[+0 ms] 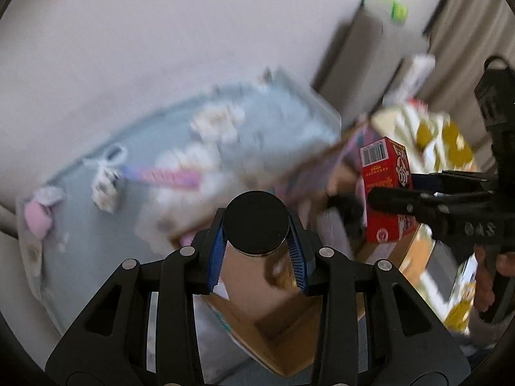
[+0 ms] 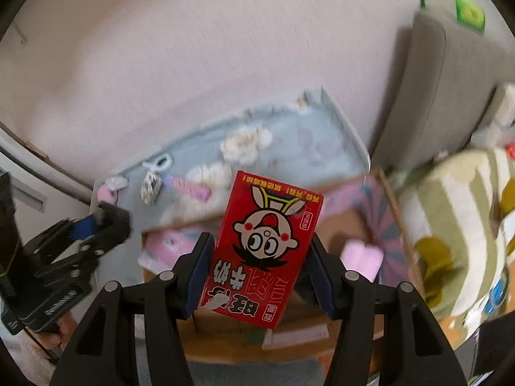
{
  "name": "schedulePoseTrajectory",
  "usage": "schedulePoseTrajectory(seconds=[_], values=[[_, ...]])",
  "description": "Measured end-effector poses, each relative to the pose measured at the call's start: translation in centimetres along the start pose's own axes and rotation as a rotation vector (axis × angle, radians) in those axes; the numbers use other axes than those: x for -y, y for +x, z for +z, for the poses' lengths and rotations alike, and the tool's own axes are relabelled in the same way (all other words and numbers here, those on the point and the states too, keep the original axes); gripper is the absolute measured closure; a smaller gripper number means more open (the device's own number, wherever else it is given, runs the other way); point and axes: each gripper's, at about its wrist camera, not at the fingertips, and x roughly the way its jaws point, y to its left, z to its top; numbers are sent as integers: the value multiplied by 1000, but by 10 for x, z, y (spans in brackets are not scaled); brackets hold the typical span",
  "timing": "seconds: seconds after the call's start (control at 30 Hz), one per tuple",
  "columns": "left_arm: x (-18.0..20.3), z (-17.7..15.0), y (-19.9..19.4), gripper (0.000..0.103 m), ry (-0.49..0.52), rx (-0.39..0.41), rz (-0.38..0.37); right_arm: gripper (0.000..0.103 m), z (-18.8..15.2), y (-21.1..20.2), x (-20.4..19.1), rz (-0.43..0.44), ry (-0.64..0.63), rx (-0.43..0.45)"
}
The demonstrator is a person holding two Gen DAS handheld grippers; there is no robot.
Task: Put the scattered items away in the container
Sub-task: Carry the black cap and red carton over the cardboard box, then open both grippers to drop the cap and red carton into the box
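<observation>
My left gripper (image 1: 256, 247) is shut on a cylindrical bottle with a black cap (image 1: 256, 222), held above the open cardboard box (image 1: 273, 331). My right gripper (image 2: 257, 257) is shut on a red milk carton with a cartoon face (image 2: 262, 247), held over the same cardboard box (image 2: 396, 225). The red carton (image 1: 384, 186) and the right gripper (image 1: 428, 193) also show at the right of the left wrist view. The left gripper (image 2: 93, 225) shows at the left of the right wrist view. A pink item (image 2: 362, 259) lies inside the box.
A blue flowered cloth (image 1: 135, 160) covers the surface behind the box, with a pink-handled item (image 1: 161, 175), a small patterned pouch (image 2: 151, 186) and a pink object (image 1: 38, 217) on it. A green-and-white striped cushion (image 2: 457, 212) lies at the right, next to a grey sofa back (image 2: 428, 90).
</observation>
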Motion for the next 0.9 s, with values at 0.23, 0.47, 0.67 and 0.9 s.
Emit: schedulePoseTrajectory(seconds=[0.23,0.47,0.67,0.9], values=[[32,-27,37,71,63,-142,41,50,-46,56,-11,82,-17,-118],[37,-30,31,71,67,-139,73,50,-46,59,-12,45,-58,-104],[46,-27,17,13,108,-102,216,48,-43,59,-5,-11,-57,-123],[30,-20,-23,1,47,20,182,40,-38,32,21,-25,-31,-54]])
